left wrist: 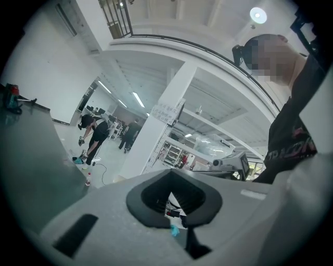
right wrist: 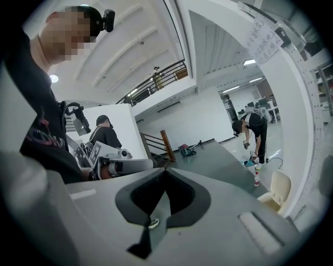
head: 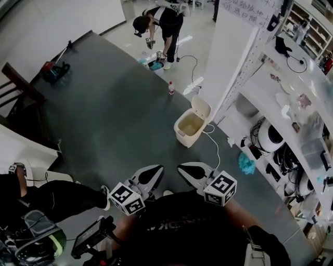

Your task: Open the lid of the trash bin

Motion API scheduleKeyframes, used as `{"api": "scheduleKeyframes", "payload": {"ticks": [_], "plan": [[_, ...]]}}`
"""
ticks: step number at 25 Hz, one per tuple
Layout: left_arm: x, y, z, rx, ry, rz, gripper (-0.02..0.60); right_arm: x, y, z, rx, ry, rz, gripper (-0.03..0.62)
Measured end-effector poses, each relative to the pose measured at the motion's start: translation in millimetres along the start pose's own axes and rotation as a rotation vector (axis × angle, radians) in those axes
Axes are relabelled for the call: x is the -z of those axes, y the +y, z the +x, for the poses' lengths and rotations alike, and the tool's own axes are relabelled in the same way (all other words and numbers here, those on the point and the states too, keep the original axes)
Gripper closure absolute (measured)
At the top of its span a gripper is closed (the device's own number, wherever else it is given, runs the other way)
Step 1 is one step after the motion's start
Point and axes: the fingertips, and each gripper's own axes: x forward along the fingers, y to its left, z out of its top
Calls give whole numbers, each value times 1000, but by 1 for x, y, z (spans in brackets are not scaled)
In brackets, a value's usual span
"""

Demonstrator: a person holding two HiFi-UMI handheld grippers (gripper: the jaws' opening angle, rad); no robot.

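Head view: trash bin interior visible; right gripper view: lid upright.

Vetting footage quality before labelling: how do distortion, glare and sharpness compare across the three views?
Head view: evenly lit, mildly bowed edges, trash bin sharp. Left gripper view: heavy fisheye, dark round vignette, ceiling lamp flares. Right gripper view: same fisheye and vignette, no strong glare.
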Motion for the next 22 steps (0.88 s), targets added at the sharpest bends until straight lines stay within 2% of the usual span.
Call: {"api": "scheduleKeyframes", "payload": {"ticks": [12, 19, 22], "plan": [[-11, 13, -4, -15, -30, -24, 581, 5, -2, 4, -2, 24, 3, 586], [-2, 6, 1, 5, -9, -19, 581, 6, -2, 3, 4, 18, 4, 586], [-1, 6, 1, 6, -10, -45, 581, 6, -1, 3, 7, 16, 5, 586]]}}
